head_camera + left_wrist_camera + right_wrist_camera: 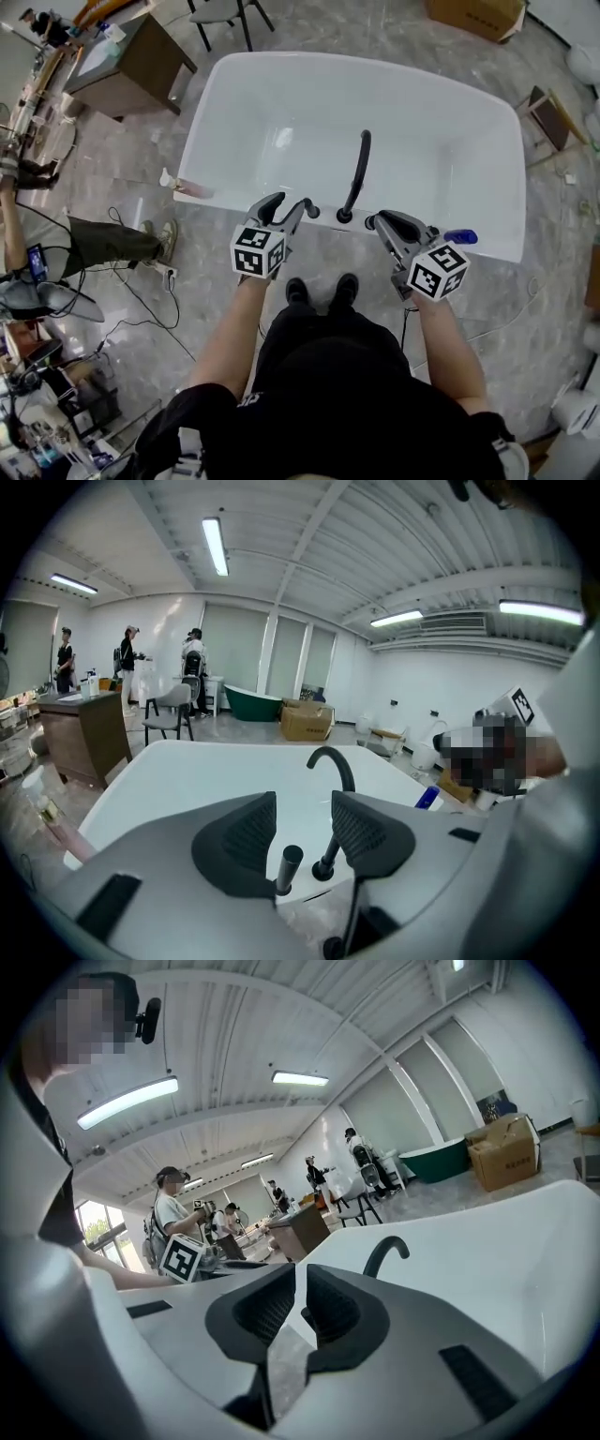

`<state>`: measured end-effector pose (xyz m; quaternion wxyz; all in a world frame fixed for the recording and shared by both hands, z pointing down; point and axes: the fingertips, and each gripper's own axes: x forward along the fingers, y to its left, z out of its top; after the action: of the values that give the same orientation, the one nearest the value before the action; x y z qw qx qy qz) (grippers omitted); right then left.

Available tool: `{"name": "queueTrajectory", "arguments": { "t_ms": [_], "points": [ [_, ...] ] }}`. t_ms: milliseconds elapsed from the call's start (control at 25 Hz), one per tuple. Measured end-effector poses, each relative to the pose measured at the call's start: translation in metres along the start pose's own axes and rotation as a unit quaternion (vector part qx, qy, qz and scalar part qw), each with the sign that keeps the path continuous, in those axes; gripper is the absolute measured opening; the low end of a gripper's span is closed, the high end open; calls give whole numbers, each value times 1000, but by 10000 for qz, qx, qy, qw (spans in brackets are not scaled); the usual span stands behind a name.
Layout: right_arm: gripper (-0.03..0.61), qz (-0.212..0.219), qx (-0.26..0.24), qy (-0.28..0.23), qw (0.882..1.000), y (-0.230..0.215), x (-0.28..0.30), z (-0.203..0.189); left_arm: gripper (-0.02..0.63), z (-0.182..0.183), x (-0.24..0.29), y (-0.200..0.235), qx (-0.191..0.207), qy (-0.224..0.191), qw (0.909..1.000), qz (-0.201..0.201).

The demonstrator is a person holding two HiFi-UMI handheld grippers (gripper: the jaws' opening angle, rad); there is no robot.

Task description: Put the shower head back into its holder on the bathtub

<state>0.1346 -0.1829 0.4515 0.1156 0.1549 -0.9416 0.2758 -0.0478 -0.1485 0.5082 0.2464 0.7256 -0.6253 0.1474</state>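
A white bathtub [441,141] lies below me, with a curved black faucet [357,171] on its near rim. Beside the faucet's base a short black shower head handle [312,212] stands upright on the rim, seemingly in its holder. In the left gripper view the handle [287,866] shows beyond the jaws, apart from them. My left gripper [292,208] hovers above the rim, open and empty [303,822]. My right gripper [380,223] hangs right of the faucet [384,1252]. Its jaws [298,1288] stand a narrow gap apart with nothing between them.
A blue bottle [460,237] lies on the tub rim at the right. A brown cabinet [131,61] and a chair [220,14] stand beyond the tub's left end, with a cardboard box [478,14] at far right. A person [94,239] and cables are on the floor at left.
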Motion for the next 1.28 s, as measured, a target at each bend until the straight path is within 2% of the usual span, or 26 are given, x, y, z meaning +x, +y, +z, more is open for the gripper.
{"name": "queueTrajectory", "arguments": {
  "t_ms": [280,480,680,880,1080,1280],
  "points": [
    [23,363,-266,-421,9981,27,-16,51,87,54,-57,7,2,-531,9968,597],
    [14,399,-699,-498,9955,41,-17,88,36,96,-76,11,282,-948,9927,685],
    [14,160,-1043,-680,9921,51,-16,128,19,126,-92,20,438,-1091,9917,512],
    [12,72,-1329,-1158,9843,77,-8,166,18,154,-121,41,511,-1367,9883,433],
    [12,-83,-1520,-1567,9758,98,0,189,18,173,-148,69,597,-1568,9847,461],
    [11,-518,-1676,-1929,9654,111,0,206,20,192,-169,76,909,-1761,9796,343]
  ]
}}
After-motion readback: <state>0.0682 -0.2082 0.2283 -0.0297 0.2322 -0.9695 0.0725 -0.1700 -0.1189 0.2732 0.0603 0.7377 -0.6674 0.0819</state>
